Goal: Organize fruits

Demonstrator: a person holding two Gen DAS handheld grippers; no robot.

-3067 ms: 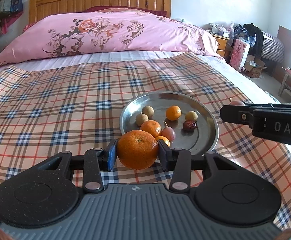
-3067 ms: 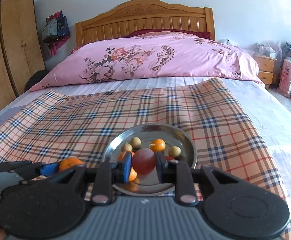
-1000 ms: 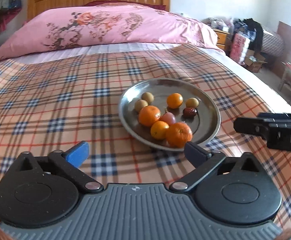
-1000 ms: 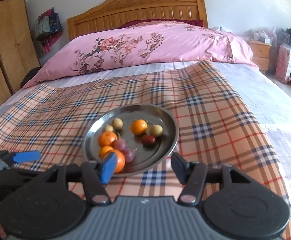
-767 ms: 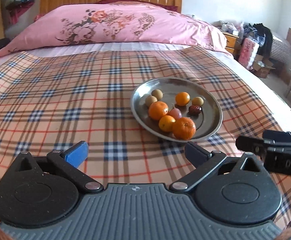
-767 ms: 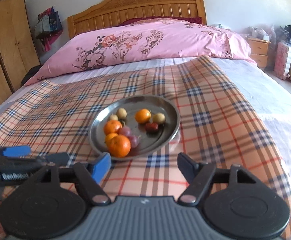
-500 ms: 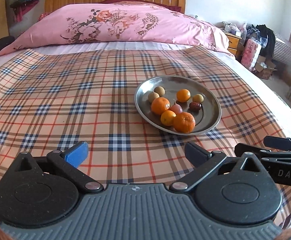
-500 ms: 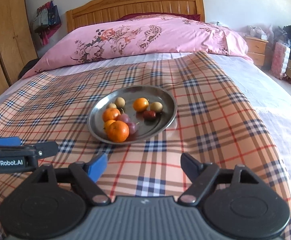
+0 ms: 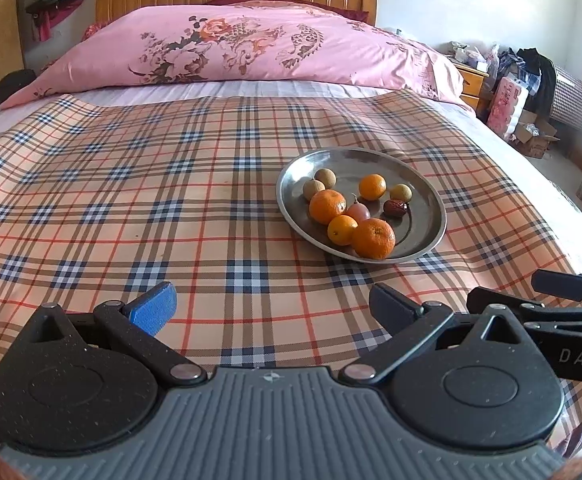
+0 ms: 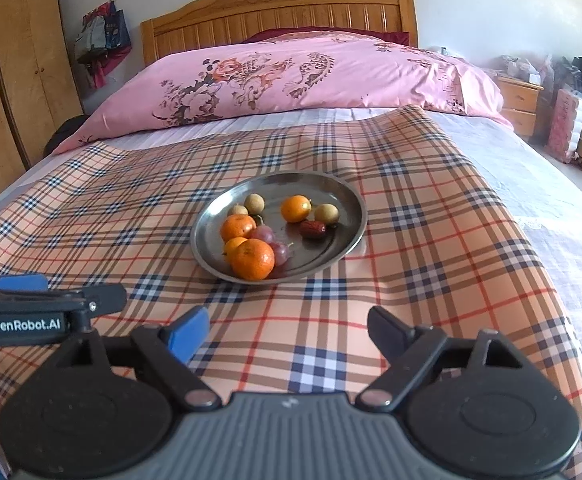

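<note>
On the bed, over a plaid cloth (image 9: 131,184), sits a round metal plate (image 9: 431,216) w/ all the fruit in it: big orange (image 9: 373,238) at the near rim, smaller orange (image 9: 342,230) touching its left side, another orange (image 9: 327,206) behind, a 4th (image 9: 372,187) further back. Pinkish grape (image 9: 358,212) sits btwn them, dark red date (image 9: 395,208) to the right, 3 tan round fruits near the far side. Left gripper (image 9: 273,304) has jaws wide apart, nothing btwn them, well short of the plate. Right gripper (image 10: 287,330) likewise spread, empty, hovering over cloth near the plate's front edge. Pink floral quilt (image 10: 311,76) lies at the headboard end.
</note>
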